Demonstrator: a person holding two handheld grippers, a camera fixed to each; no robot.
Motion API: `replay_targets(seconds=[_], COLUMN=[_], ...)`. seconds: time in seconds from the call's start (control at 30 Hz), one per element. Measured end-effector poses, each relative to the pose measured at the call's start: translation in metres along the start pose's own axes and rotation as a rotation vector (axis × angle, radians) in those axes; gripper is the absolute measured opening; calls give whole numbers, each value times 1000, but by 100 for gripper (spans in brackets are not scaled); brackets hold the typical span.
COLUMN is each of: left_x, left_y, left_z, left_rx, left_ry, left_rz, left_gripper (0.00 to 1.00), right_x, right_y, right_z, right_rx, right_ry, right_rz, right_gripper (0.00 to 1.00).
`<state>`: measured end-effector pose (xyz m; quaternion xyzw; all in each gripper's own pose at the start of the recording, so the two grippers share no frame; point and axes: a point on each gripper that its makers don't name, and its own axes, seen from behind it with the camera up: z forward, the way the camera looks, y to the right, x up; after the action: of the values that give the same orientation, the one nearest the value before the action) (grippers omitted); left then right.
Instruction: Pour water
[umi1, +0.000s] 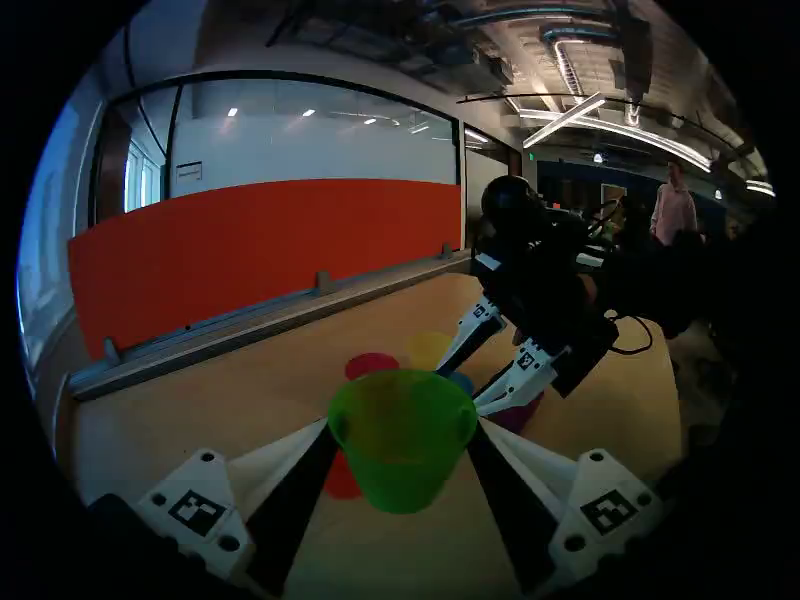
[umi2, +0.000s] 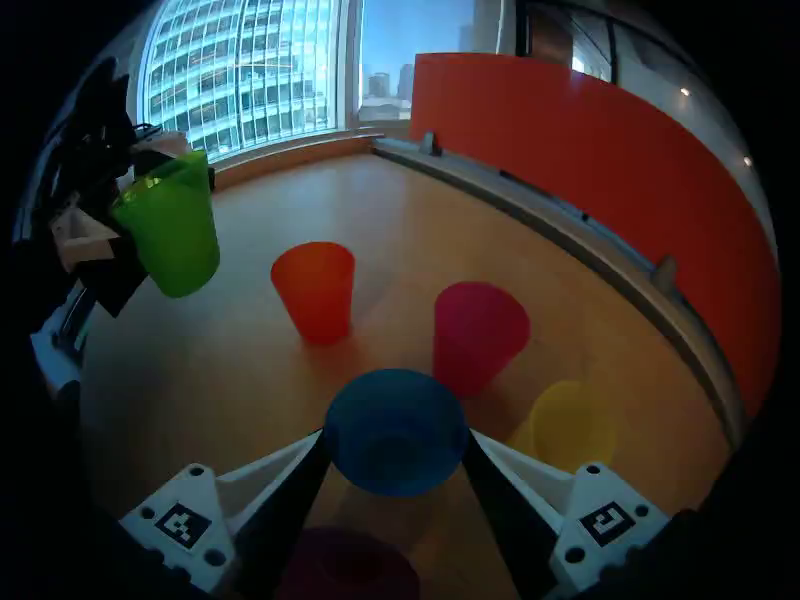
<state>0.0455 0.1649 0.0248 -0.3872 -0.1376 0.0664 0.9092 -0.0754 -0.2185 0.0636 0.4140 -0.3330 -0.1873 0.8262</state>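
Gripping green cup (umi1: 402, 445) in left tongs (umi1: 402, 425), raised off desk (umi1: 250, 400); gripping blue cup (umi2: 395, 430) in right tongs (umi2: 395, 437), near red cup (umi2: 315, 290), magenta cup (umi2: 478, 335), yellow cup (umi2: 570, 425). Likely best: bring green rim over blue mouth, tilt slowly, keep blue level, avoid neighbours.

Six tapered plastic cups stand in the right gripper view, one of each colour: one translucent green plastic cup (umi2: 170, 235) at ten o'clock, one orange-red plastic cup (umi2: 315, 290) at nine o'clock, one magenta plastic cup (umi2: 478, 335) at four o'clock, one yellow plastic cup (umi2: 570, 425) farther out at four, one blue plastic cup (umi2: 395, 460) at six, and one dark purple plastic cup (umi2: 345, 565) at the six o'clock edge. There are two grippers, the left gripper (umi1: 402, 428) and the right gripper (umi2: 395, 440), with two fingers each and one cup between each pair. One person in a pale shirt (umi1: 675, 205) stands at two o'clock in the left gripper view.
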Motion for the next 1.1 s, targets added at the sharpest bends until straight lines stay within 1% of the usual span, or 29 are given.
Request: replay_targets(seconds=[0.27, 0.4, 0.57, 0.9, 1.1], left_x=[0, 1, 3, 4, 6], left_y=[1, 2, 5, 11, 16], left_z=[-1, -1, 0, 1, 2], left_rx=[4, 5, 6, 1, -7], left_ry=[0, 1, 0, -1, 1], left_rz=[6, 10, 19, 28, 32], left_gripper=[87, 87, 87, 87, 87], right_x=[10, 17, 25, 52, 66], right_y=[-1, -3, 1, 5, 8], right_z=[-16, -27, -42, -80, -99], right_rx=[-1, -6, -25, -57, -75], right_ry=[63, 106, 158, 310, 386], right_rz=[21, 22, 29, 59, 69], right_gripper=[92, 92, 92, 92, 92])
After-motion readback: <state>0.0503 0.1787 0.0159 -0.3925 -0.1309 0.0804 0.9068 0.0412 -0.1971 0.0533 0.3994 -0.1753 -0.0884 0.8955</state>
